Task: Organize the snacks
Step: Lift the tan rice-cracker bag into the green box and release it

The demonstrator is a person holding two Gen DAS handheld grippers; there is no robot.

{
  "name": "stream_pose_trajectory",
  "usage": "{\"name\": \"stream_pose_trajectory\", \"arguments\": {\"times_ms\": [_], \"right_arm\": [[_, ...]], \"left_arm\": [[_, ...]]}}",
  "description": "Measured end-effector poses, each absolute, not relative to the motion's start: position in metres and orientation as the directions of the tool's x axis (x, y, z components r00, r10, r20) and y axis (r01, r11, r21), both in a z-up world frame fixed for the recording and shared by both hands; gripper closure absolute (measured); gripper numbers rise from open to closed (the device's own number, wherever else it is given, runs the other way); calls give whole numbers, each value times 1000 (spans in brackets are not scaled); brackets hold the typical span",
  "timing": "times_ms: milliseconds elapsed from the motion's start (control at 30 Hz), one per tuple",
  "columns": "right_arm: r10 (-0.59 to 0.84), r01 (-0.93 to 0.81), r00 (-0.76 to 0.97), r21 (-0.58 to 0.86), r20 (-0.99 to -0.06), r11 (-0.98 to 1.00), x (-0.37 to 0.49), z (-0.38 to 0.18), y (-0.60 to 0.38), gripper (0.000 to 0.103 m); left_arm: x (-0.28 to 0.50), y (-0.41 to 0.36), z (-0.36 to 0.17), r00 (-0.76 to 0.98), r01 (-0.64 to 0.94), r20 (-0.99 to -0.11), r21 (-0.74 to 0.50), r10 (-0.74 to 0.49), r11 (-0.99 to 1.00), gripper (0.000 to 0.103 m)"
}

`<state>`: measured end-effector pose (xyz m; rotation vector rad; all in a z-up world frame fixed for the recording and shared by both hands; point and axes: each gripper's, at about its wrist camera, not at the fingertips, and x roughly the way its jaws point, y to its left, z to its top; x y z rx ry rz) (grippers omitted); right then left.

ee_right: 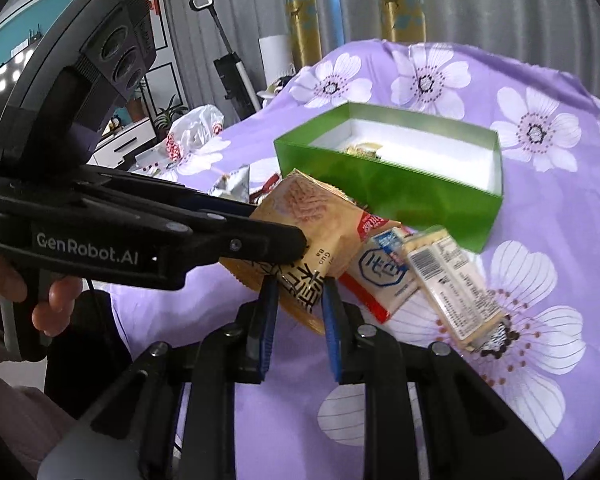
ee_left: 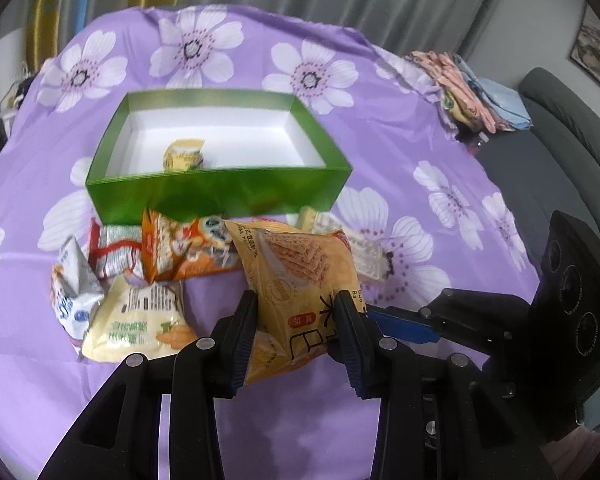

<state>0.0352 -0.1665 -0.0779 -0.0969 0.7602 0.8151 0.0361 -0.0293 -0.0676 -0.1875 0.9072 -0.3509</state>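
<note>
Cracker packet pinched by left gripper, raised above the purple cloth. Right gripper fingers narrow at its near edge; contact unclear. Green box just beyond, one snack inside, floor mostly bare. Loose packs left.

Open box sits mid-frame in the left wrist view on the cloth-covered table, one small packet inside it near the front wall. Just in front of the box, a row of snack packets runs from lower left toward centre; a cracker bag is at centre, between the left gripper fingers. Folded cloths lie at upper right on the table edge, sofa beyond; in the right wrist view two flat packets lie right of the bag, before the box.
</note>
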Motion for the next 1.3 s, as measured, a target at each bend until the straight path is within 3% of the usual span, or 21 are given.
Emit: {"name": "stream_pose_trajectory", "arguments": {"times_ms": [833, 1300], "right_arm": [[615, -694, 550, 99, -565, 713, 96, -41, -151, 80], [602, -686, 534, 112, -594, 719, 159, -48, -131, 80]], "left_arm": [[99, -10, -25, 660, 247, -653, -280, -373, 928, 64], [168, 9, -38, 623, 223, -675, -331, -395, 917, 64]]}}
